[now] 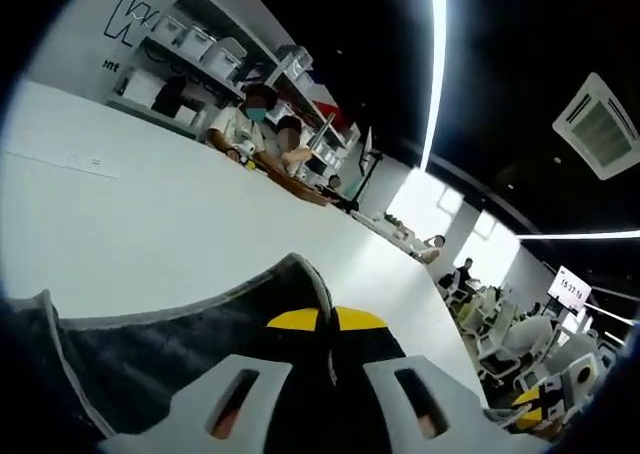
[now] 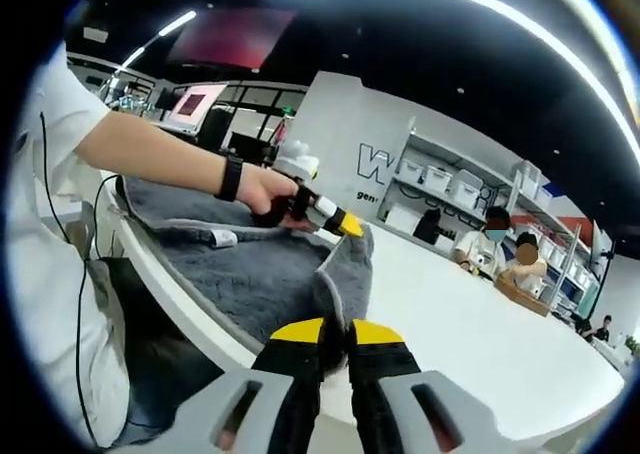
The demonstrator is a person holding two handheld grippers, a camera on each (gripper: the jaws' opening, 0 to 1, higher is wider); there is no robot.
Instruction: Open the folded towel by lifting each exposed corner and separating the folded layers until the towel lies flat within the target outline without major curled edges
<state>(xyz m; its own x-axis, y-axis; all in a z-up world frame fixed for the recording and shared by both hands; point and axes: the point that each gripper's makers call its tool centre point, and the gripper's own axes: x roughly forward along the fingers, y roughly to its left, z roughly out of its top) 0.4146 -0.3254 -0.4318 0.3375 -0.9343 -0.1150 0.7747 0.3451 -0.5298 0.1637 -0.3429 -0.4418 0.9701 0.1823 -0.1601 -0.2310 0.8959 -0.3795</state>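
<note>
A dark grey towel (image 2: 250, 264) with a pale hem lies over the near end of a white table (image 2: 470, 314) and hangs partly off its edge. My right gripper (image 2: 335, 332), with yellow tips, is shut on a raised edge of the towel at the front. Farther along that edge, a person's hand holds my left gripper (image 2: 345, 222), which pinches another lifted part of the towel. In the left gripper view, the left gripper (image 1: 325, 319) is shut on a fold of the towel (image 1: 170, 339), which rises to a peak just above the jaws.
A faint thin line (image 1: 60, 159) is marked on the table top (image 1: 200, 214). Two people (image 2: 505, 254) sit at the far end with a brown box. Shelves with white bins (image 2: 440, 184) line the back wall. The person's body and arm (image 2: 60, 174) are at the left.
</note>
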